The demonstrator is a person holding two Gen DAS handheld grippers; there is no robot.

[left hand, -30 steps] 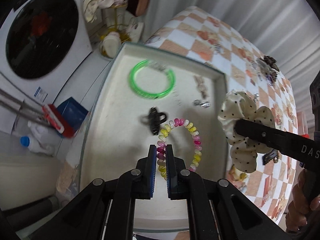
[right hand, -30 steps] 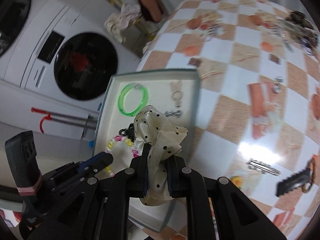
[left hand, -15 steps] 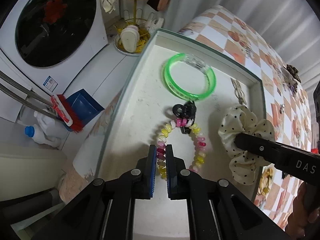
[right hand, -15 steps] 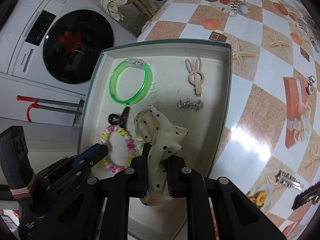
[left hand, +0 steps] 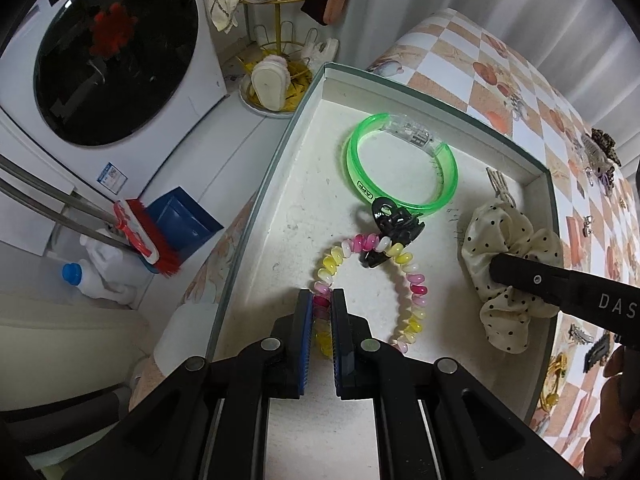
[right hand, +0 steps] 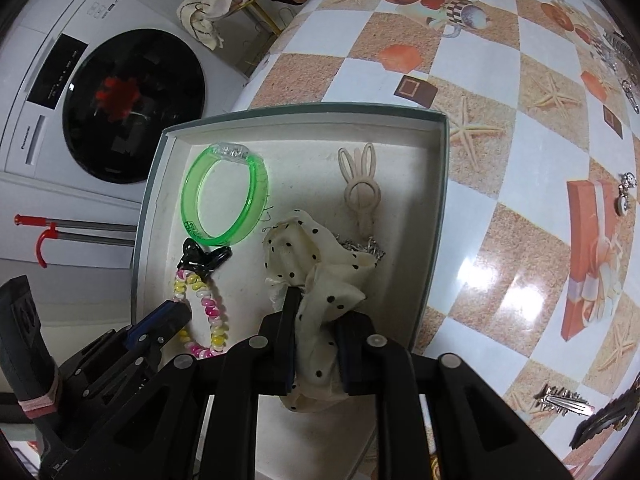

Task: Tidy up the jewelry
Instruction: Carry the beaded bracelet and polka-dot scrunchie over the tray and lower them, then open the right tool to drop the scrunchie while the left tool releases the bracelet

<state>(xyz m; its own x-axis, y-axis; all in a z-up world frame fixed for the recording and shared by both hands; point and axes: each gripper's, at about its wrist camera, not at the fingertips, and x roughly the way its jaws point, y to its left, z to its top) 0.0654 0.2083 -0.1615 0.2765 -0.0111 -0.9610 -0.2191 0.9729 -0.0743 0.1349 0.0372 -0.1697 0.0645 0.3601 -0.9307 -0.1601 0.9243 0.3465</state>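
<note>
Nearest to you, your left gripper is clenched on the near-left part of the pink-and-yellow coil bracelet, whose loop lies on the floor of the shallow white tray. To its right, your right gripper has the cream polka-dot scrunchie between its fingers; its jaws are opening, yet the fabric sits bunched against both pads, and the scrunchie's lower folds reach the tray floor near the tray's right wall.

Just beyond the bracelet, a black claw clip lies across its far end, touching the beads. Past the clip, the green translucent bangle lies flat, its near rim touching the clip. Right of the bangle, a beige rabbit-ear clip lies flat, and a small silver piece peeks out from behind the scrunchie.

Outside the tray to the right, the checkered tablecloth carries more pieces well apart from the tray: a silver hair clip near you, small charms farther off.

Far left, off the table, stands a white washing machine.
</note>
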